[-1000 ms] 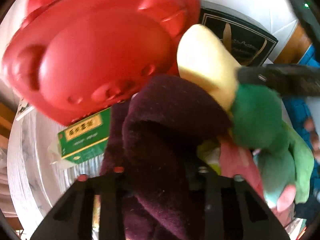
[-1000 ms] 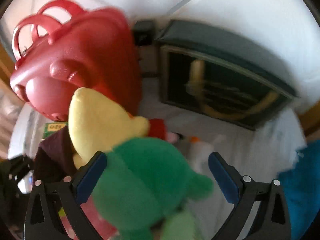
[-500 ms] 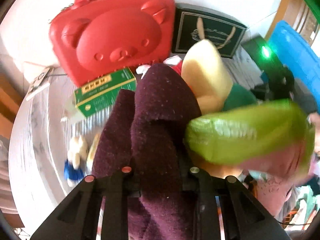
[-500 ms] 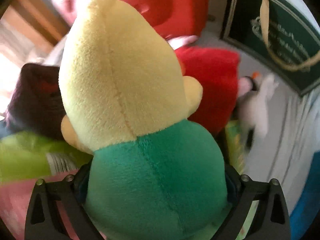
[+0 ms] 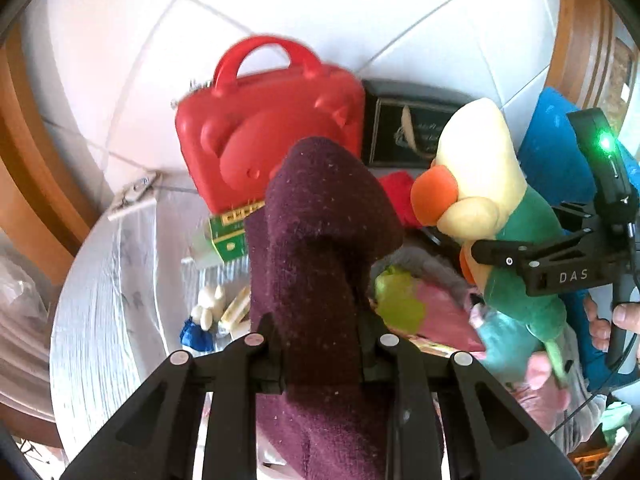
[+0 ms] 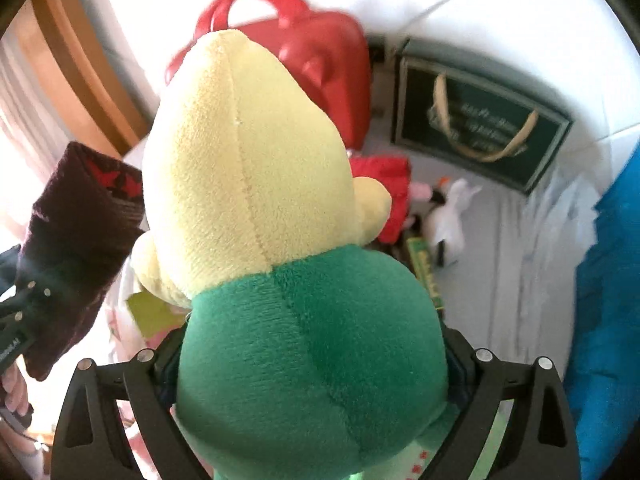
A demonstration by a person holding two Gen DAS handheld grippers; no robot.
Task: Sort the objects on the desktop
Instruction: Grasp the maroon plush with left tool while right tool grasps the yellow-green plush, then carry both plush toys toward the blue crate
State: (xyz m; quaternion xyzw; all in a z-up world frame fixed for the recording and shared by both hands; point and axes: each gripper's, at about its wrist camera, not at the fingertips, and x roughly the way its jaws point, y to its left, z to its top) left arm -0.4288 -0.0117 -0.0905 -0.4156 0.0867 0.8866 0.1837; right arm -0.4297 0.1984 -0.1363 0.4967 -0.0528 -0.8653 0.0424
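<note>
Plainly soft and light, the plush bird (image 6: 280, 280) sat squeezed at its green belly in the right gripper (image 6: 312, 364), whose wide jaws were closing, above the red bear case (image 5: 264, 132). The left gripper (image 5: 320, 364) was clamped nearly shut on a limp maroon sock (image 5: 320, 248) beside the bird. Both toys hid the pads and much of the table (image 5: 108, 300).

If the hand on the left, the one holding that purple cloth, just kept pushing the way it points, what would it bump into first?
Probably the red bear-faced case. The left gripper, shut on the purple cloth, points towards it, though the cloth hides much of the line, and the green box lying lower might come first.
</note>
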